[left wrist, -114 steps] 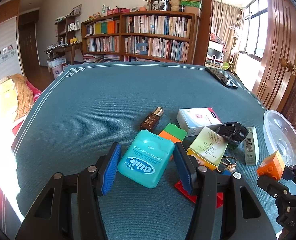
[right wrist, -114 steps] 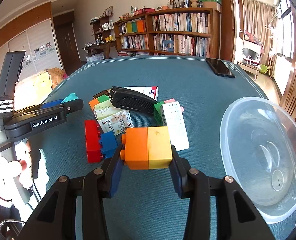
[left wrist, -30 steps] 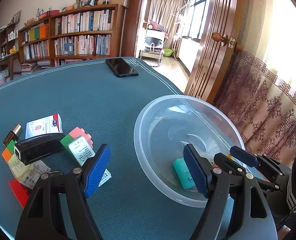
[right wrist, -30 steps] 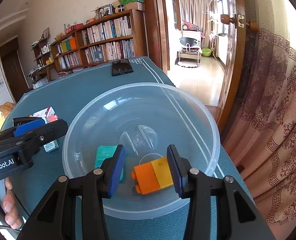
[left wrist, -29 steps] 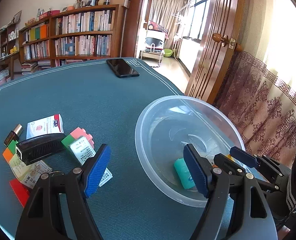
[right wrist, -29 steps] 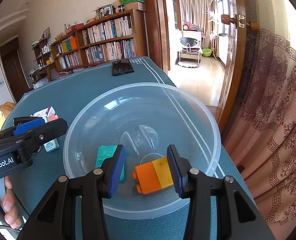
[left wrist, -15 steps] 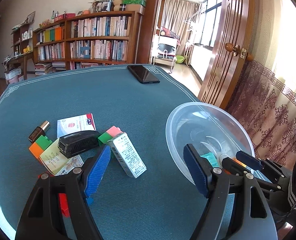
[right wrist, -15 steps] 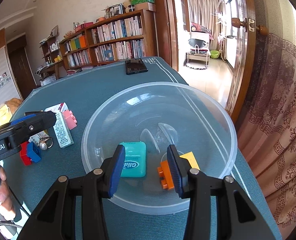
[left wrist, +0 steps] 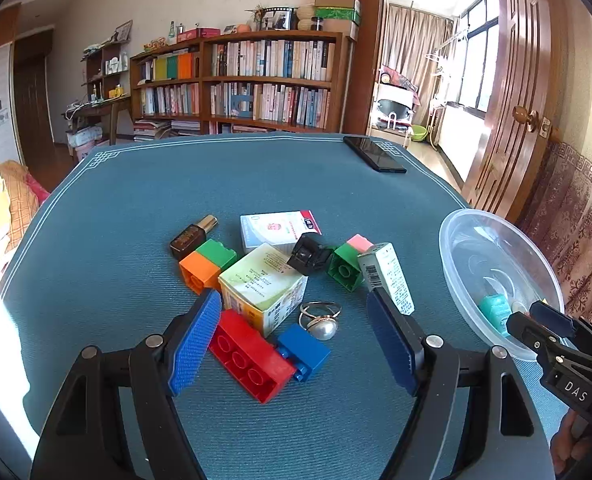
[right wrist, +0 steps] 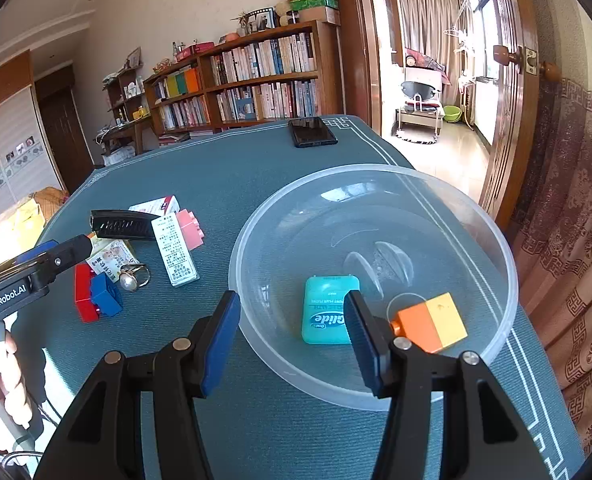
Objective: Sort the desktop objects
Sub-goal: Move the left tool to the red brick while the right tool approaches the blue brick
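Teal desk [left wrist: 136, 208]: red brick [left wrist: 248, 362] lies just ahead of the wide-open, empty left gripper [left wrist: 292, 344], long axis slanting near-right; right gripper [right wrist: 292, 344], open and empty, hangs over the bowl [right wrist: 256, 216]

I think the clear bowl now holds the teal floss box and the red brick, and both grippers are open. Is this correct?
Not quite. In the right wrist view the clear bowl holds the teal floss box and an orange-yellow block. The red brick lies on the table. Both grippers are open.
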The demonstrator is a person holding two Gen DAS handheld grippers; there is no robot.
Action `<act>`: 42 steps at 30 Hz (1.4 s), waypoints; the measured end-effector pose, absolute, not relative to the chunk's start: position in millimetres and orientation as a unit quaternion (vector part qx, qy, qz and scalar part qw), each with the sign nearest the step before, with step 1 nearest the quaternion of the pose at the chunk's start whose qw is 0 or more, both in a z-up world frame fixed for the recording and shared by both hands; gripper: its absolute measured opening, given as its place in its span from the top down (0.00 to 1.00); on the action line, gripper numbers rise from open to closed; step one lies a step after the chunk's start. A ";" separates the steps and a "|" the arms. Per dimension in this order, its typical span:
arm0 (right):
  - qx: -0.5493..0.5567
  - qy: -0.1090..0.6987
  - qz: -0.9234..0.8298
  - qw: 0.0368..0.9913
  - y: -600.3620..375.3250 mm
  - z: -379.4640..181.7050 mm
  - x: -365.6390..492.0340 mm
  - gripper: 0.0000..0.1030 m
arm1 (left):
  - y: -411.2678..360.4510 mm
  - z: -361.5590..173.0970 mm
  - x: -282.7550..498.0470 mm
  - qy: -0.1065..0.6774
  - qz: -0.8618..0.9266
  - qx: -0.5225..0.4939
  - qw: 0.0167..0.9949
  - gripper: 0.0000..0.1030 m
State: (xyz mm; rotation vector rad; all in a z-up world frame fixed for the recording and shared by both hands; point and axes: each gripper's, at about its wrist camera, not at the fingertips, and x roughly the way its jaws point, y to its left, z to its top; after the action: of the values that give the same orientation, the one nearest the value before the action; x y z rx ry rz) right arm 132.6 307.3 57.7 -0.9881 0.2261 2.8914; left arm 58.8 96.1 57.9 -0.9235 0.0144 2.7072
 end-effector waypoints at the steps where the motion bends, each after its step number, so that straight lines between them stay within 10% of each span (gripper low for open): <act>1: -0.322 0.073 0.943 0.036 304.7 57.8 132.6 0.43 | 90.8 55.5 58.2 0.002 0.937 -0.322 0.134 0.24; 42: -0.355 0.060 0.932 -0.048 231.9 39.3 124.4 0.41 | 33.5 20.1 46.6 -0.028 0.917 -0.384 0.107 0.18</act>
State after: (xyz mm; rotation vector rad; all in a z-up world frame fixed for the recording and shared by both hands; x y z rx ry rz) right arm 124.4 231.9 39.3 -1.1508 0.1933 3.0200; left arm 46.6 33.5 20.1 -1.1292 -0.0819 2.6987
